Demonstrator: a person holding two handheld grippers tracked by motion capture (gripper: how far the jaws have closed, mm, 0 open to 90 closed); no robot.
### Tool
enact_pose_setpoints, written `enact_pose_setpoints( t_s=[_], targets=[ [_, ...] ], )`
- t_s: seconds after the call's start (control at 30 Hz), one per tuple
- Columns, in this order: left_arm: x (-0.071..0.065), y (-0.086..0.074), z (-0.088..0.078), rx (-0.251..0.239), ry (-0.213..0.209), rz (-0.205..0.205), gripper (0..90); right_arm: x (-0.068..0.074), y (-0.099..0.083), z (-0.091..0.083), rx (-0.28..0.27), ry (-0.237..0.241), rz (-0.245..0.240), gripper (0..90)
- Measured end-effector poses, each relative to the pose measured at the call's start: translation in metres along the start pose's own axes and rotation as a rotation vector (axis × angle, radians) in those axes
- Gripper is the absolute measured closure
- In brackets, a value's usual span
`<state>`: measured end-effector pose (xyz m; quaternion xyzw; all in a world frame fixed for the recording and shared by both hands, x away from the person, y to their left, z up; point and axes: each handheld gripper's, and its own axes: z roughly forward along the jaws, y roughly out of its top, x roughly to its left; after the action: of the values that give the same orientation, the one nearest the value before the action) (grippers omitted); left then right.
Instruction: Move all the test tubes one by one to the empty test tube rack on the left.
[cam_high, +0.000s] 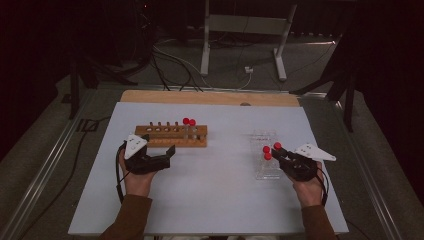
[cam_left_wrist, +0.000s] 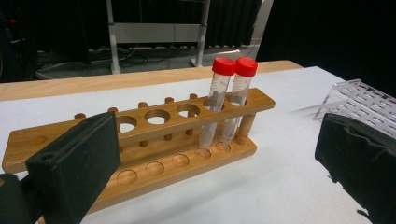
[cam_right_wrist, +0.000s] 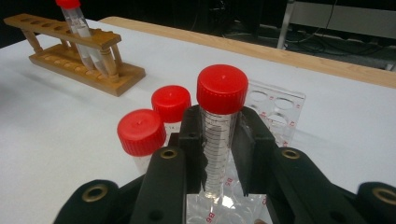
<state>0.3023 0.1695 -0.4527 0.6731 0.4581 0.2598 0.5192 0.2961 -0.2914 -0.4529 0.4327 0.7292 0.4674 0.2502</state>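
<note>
Tube (cam_right_wrist: 218, 140) clamped in right gripper (cam_right_wrist: 219, 140); you're lifting straight up, clearing neighbouring tubes (cam_right_wrist: 154, 123); left gripper (cam_left_wrist: 210, 163) hanging apart by wooden rack (cam_left_wrist: 140, 140).

Room dim, surroundings near black; white table (cam_high: 210, 200) is the brightest area, evenly lit from above. High view soft, low in detail. Near jaws blurred in the left gripper view at 7 and 4 o'clock; short soft shadows.

Overhead faces forward; all 3 share wooden rack (cam_high: 172, 136).
</note>
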Motion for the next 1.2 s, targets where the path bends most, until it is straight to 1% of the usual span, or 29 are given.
enact_pose_setpoints(
  t_s=[0.17, 0.37, 0.53, 0.8, 0.97, 1.13, 1.2],
  targets=[
    [-0.001, 0.000, 0.000, 0.005, -0.002, 0.006, 1.0, 0.001, 0.005, -0.003, 0.004, -0.007, 0.004, 74.4],
    [-0.001, 0.000, 0.000, 0.005, -0.002, 0.006, 1.0, 0.000, 0.011, -0.006, -0.007, -0.005, 0.012, 74.4],
    [-0.002, 0.000, 0.000, 0.003, -0.004, 0.006, 1.0, 0.000, 0.015, -0.009, -0.014, -0.007, 0.008, 74.5],
    [-0.005, 0.000, 0.002, 0.011, -0.015, 0.012, 1.1, -0.001, 0.029, -0.017, -0.043, -0.016, -0.006, 74.5],
    [-0.011, 0.002, 0.004, 0.017, -0.028, 0.027, 1.1, -0.001, 0.038, -0.016, -0.058, -0.018, -0.009, 74.4],
    [-0.018, 0.005, 0.007, 0.017, -0.045, 0.045, 1.1, 0.004, 0.048, -0.011, -0.066, -0.013, -0.020, 74.4],
    [-0.020, 0.006, 0.008, 0.017, -0.052, 0.049, 1.1, 0.006, 0.053, -0.010, -0.071, -0.012, -0.031, 74.4]
  ],
)
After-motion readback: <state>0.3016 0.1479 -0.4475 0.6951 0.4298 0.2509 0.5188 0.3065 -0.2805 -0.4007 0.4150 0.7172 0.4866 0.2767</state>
